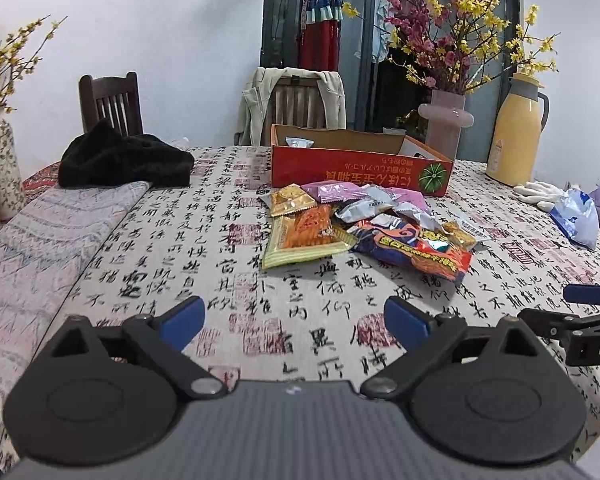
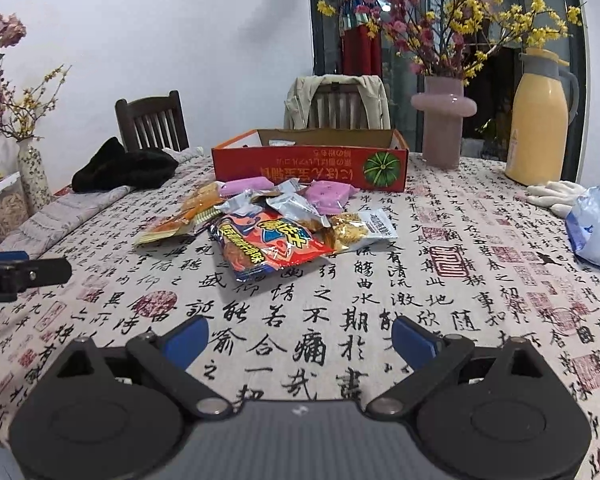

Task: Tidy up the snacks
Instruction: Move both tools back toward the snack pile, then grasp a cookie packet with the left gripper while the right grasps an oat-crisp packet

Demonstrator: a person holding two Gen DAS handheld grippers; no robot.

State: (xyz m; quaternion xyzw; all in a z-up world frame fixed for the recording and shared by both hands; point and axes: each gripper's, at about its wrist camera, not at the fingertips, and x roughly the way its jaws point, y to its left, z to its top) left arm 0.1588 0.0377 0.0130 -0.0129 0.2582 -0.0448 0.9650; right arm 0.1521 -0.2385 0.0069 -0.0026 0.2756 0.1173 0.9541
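A heap of snack packets (image 1: 364, 224) (image 2: 268, 220) lies mid-table in front of an open orange cardboard box (image 1: 356, 168) (image 2: 312, 168). On top of the heap is a large red and blue chip bag (image 1: 416, 252) (image 2: 268, 246); pink (image 2: 328, 196), silver and orange-yellow packets (image 1: 304, 240) lie around it. One small packet (image 1: 299, 143) is inside the box. My left gripper (image 1: 294, 320) stands open over bare cloth short of the heap. My right gripper (image 2: 300, 338) is also open and holds nothing. Each gripper shows at the edge of the other's view.
The table has a calligraphy-print cloth (image 2: 380, 300). A black garment (image 1: 124, 158) lies at the back left. A pink vase (image 2: 444, 120), a yellow thermos jug (image 2: 540, 120), white gloves (image 2: 556, 194) and a blue-white bag (image 2: 596, 228) stand on the right. Chairs stand behind.
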